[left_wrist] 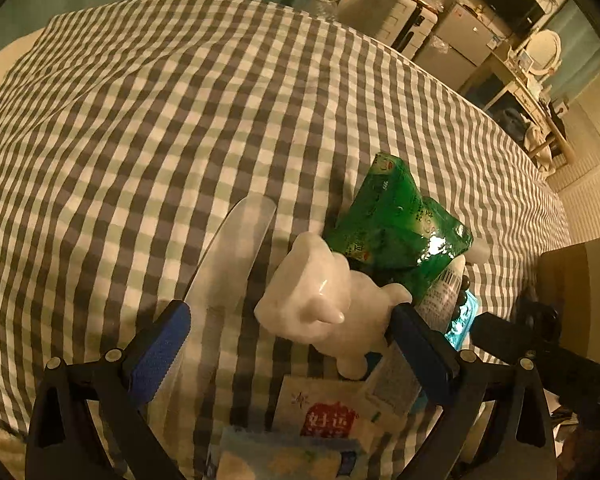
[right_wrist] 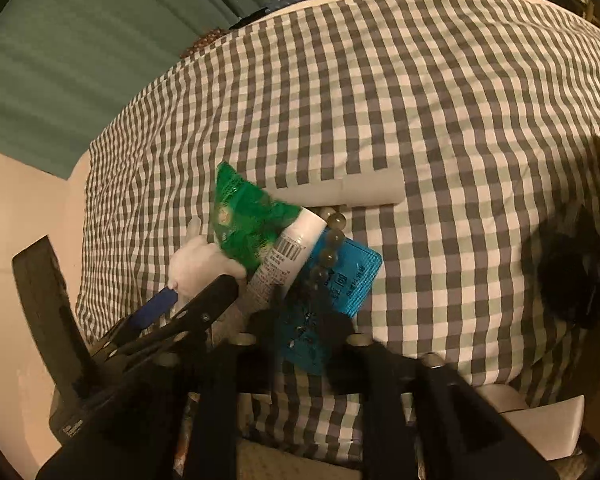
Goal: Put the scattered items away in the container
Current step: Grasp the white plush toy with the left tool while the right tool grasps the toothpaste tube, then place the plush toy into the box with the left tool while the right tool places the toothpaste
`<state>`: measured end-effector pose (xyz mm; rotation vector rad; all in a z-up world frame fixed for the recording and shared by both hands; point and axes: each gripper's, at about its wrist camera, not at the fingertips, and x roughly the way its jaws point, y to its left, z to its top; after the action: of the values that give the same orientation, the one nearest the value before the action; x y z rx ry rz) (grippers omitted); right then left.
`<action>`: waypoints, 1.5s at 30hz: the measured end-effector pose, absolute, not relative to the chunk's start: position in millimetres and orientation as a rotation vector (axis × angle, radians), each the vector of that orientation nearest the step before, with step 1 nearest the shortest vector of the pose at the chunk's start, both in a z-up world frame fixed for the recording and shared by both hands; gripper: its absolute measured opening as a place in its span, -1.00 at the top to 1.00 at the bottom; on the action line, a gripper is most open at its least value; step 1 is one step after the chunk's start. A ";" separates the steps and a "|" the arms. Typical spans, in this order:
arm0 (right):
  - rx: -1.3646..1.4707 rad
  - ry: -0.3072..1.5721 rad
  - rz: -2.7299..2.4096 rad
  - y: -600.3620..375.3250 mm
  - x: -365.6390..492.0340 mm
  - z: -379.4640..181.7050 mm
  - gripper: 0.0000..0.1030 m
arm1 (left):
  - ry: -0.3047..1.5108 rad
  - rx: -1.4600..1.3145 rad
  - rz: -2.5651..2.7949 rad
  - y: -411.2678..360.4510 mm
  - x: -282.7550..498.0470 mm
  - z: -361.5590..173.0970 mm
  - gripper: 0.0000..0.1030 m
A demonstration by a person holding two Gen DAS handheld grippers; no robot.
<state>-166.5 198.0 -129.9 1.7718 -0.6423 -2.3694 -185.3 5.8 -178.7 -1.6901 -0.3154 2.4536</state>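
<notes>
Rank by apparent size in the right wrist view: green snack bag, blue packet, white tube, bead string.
1. blue packet and green snack bag, too alike to separate, both partly covered
2. white tube
3. bead string

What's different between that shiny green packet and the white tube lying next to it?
The green packet is a flat, crinkly, glossy pouch; the white tube is a smooth, matte, round-bodied thing. The packet is covered in green print, while the tube is plain white with a barcode and small text. The packet lies partly over the tube's upper end. Both rest in the same heap on the checked cloth.
</notes>
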 end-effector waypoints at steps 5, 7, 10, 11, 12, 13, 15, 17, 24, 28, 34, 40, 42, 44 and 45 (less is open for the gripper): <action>1.743 -0.660 -2.399 197.0 -169.4 -127.0 0.35 | -0.351 -1.608 2.482 6.1 -194.6 -171.0 -0.29; 1.752 -0.663 -2.389 196.3 -170.9 -130.3 0.35 | -0.373 -1.599 2.473 4.7 -196.0 -170.3 -0.28; 1.768 -0.670 -2.367 191.7 -174.0 -135.3 0.35 | -0.432 -1.562 2.498 -4.9 -189.7 -167.6 -0.28; 1.772 -0.684 -2.353 189.5 -175.2 -138.0 0.35 | -0.472 -1.538 2.532 -13.5 -184.5 -164.6 -0.28; 1.776 -0.692 -2.343 186.9 -176.5 -140.1 0.35 | -0.518 -1.510 2.572 -22.0 -181.1 -160.6 -0.28; 1.778 -0.694 -2.335 184.5 -175.8 -140.9 0.35 | -0.564 -1.480 2.609 -30.2 -177.6 -155.3 -0.28; 1.776 -0.680 -2.321 175.7 -179.1 -142.9 0.35 | -0.590 -1.425 2.664 -40.9 -172.0 -145.5 -0.28; 1.772 -0.672 -2.305 166.7 -180.3 -143.7 0.27 | -0.555 -1.398 2.708 -41.8 -167.1 -139.9 -0.28; 1.789 -0.675 -2.287 145.8 -185.3 -157.6 0.22 | -0.400 -1.314 2.836 -19.6 -149.0 -119.4 -0.28; 1.779 -0.637 -2.331 141.3 -186.9 -159.3 0.62 | -0.375 -1.296 2.846 -25.9 -139.5 -116.5 -0.28; 1.763 -0.568 -2.323 146.9 -173.6 -138.4 0.76 | -0.397 -1.248 2.854 -33.1 -128.3 -106.7 -0.28; 1.761 -0.424 -2.406 164.8 -148.2 -96.1 0.76 | -0.363 -1.225 2.843 -25.6 -113.1 -84.1 -0.28; 1.743 -0.423 -2.424 178.5 -136.1 -78.0 0.76 | -0.345 -1.190 2.826 -16.4 -104.3 -67.4 -0.28; 1.714 -0.410 -2.471 195.5 -123.4 -51.4 0.76 | -0.308 -1.143 2.793 -1.3 -97.0 -48.8 -0.28; 1.701 -0.398 -2.498 204.0 -117.5 -38.5 0.76 | -0.269 -1.110 2.772 11.7 -92.3 -36.1 -0.28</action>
<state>-117.5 204.0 -38.5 1.7007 -0.3983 -2.4979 -92.3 11.7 -36.1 -1.1103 -0.2687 2.7718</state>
